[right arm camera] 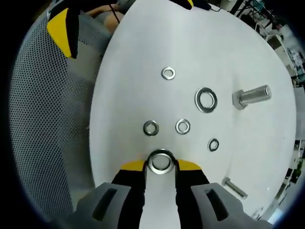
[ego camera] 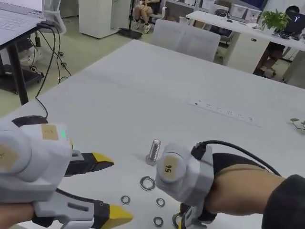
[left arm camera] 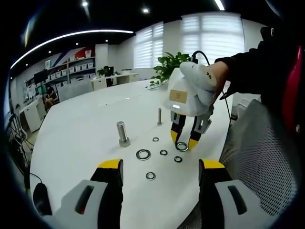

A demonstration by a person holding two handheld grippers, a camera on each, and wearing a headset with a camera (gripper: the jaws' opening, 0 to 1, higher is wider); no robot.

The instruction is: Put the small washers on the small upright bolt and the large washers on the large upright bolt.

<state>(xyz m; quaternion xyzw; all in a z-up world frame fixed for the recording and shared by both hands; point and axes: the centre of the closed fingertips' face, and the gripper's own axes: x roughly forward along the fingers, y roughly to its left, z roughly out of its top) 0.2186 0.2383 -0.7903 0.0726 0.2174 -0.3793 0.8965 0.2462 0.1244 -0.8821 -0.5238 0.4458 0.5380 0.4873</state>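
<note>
The large upright bolt [ego camera: 153, 151] [left arm camera: 122, 133] [right arm camera: 252, 95] stands mid-table, and the thin small bolt [left arm camera: 159, 116] [right arm camera: 233, 187] is behind it. A loose large washer [ego camera: 147, 183] [left arm camera: 143, 154] [right arm camera: 206, 99] lies near the big bolt. Several small washers [ego camera: 125, 199] [left arm camera: 163, 152] [right arm camera: 151, 128] are scattered around it. My right gripper [ego camera: 180, 222] [left arm camera: 182, 140] [right arm camera: 161, 164] points down at the table, shut on another large washer [left arm camera: 181, 146] [right arm camera: 161, 161] at table level. My left gripper [ego camera: 112, 187] [left arm camera: 162, 169] hovers open at the near edge, holding nothing.
A grey mesh chair [right arm camera: 47, 119] [left arm camera: 267, 157] sits just off the table's near edge. A flush power strip [ego camera: 224, 110] runs across the far tabletop. A black mouse [ego camera: 28, 120] lies at the left edge, near a side desk with a laptop [ego camera: 19, 14].
</note>
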